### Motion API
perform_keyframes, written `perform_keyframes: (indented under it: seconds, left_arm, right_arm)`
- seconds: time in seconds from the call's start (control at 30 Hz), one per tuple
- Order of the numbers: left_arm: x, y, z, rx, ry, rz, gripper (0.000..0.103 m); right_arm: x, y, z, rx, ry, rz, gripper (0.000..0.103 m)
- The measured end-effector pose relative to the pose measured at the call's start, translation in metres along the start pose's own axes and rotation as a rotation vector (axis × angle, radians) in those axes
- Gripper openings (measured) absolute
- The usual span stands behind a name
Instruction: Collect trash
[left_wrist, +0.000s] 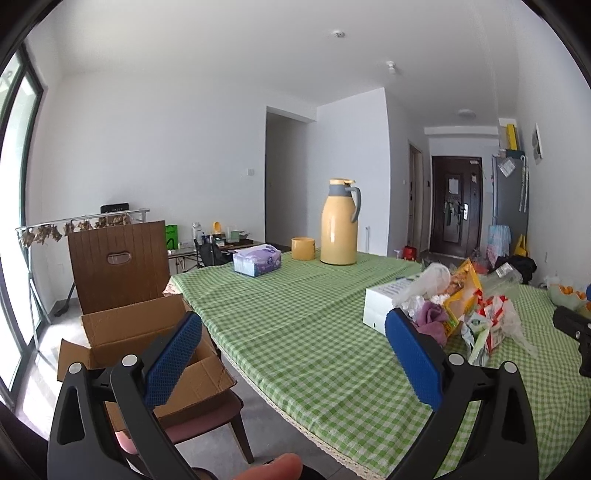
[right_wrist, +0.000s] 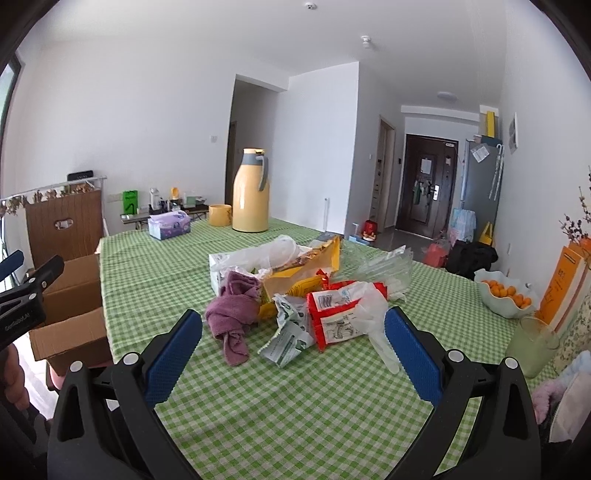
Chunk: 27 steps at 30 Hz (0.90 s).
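While both grippers hang spread and empty, the right gripper (right_wrist: 293, 354) faces the trash pile (right_wrist: 314, 291) mid-table, so I would pinch one loose wrapper, sparing the purple cloth (right_wrist: 231, 314). Only the left wrist view shows the cardboard box (left_wrist: 144, 354) open on a chair beside the left gripper (left_wrist: 293, 354); only the right shows the orange bowl (right_wrist: 506, 295).

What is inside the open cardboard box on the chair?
The cardboard box on the chair shows only bare brown inner walls and flaps; no trash is visible in it. Its bottom is hidden behind the left gripper, so that part cannot be checked.
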<state>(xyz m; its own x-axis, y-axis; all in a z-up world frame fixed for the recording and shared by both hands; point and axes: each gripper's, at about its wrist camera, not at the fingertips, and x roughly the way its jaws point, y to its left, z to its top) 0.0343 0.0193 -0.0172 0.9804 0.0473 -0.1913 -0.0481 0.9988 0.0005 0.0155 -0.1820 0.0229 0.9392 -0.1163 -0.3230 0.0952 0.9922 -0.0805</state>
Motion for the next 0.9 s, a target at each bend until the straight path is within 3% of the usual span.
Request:
perform_keyframes:
  seconds: [0.7, 0.83, 0.9]
  left_arm:
    - [-0.006, 0.002, 0.004, -0.001, -0.02, 0.007, 0.096]
    - [0.007, 0.001, 0.004, 0.008, -0.003, -0.02, 0.096]
    - [0.015, 0.001, 0.003, 0.002, 0.007, -0.043, 0.096]
  right_arm:
    - [-0.001, -0.011, 0.002, 0.016, -0.047, -0.033, 0.095]
    - [0.021, -0.015, 0.0, 0.012, 0.004, -0.014, 0.095]
    - [0.038, -0.015, -0.003, -0.011, 0.075, 0.0, 0.095]
